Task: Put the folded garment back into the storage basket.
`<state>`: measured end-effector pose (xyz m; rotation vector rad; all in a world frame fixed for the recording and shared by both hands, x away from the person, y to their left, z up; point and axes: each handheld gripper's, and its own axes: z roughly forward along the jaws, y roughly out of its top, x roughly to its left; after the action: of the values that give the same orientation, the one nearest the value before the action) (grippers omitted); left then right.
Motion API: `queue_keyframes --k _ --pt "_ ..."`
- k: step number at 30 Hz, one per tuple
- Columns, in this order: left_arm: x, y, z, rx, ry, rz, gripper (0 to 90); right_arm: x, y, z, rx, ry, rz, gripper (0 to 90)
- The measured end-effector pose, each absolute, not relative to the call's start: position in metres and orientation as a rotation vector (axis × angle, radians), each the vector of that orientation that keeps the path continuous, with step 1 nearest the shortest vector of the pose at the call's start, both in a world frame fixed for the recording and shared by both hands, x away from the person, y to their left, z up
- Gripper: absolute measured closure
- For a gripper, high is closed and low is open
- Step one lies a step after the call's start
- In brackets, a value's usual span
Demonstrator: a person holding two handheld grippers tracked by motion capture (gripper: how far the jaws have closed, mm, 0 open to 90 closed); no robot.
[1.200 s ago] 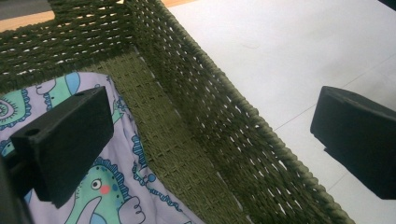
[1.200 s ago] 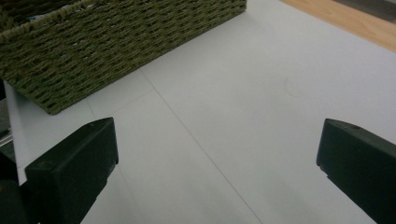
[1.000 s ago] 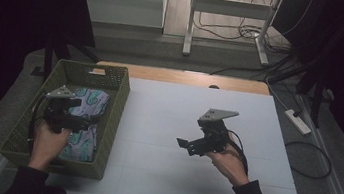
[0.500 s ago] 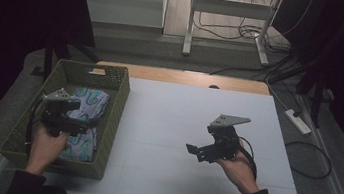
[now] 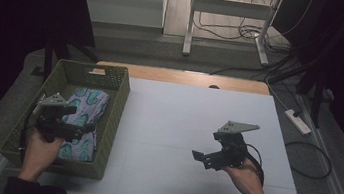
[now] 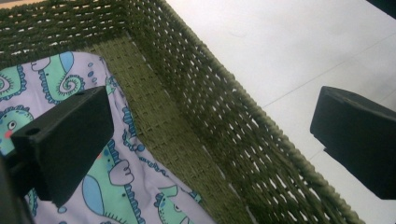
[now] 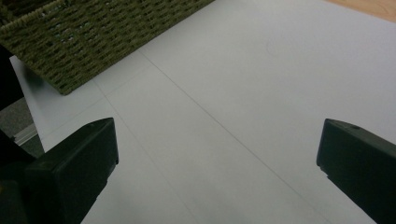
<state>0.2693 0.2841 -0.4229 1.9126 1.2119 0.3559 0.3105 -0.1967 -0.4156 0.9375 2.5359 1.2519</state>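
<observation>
At the lower left of the high view, the left gripper (image 5: 86,127) hangs inside the green woven basket (image 5: 115,115), directly over the folded patterned cloth (image 5: 89,104) — lilac fabric printed with teal chameleons. Its jaws stand wide apart and hold nothing; in the left gripper view one jaw sits over the cloth (image 6: 116,182) and the other outside the basket wall (image 6: 224,121), so the wall lies between them.

Step in hand, as judged: approach to the cloth, before any grasp. The next move calls for shifting the gripper so both jaws clear the wall, lowering onto a fold of fabric, then closing.

Toward the lower right, the right gripper (image 5: 201,157) is held over the bare white table surface (image 5: 177,118), well apart from the basket — jaws fully spread, nothing between them.

No brand, label or legible writing can be made out on the cloth, basket or grippers.
</observation>
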Motion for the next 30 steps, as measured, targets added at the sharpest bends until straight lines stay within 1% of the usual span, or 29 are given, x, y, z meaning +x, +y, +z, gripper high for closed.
queue_keyframes --k 13,19,30 --pt "0.253 0.282 -0.421 1.94 1.216 0.351 0.0 0.3 -0.218 -0.418 0.98 2.505 1.239 0.0" --pt "0.242 0.283 -0.426 1.919 1.2 0.353 0.0 0.295 -0.233 -0.421 1.023 2.482 1.244 0.0" --pt "0.226 0.278 -0.432 1.911 1.19 0.399 0.0 0.279 -0.262 -0.427 1.069 2.432 1.235 0.0"
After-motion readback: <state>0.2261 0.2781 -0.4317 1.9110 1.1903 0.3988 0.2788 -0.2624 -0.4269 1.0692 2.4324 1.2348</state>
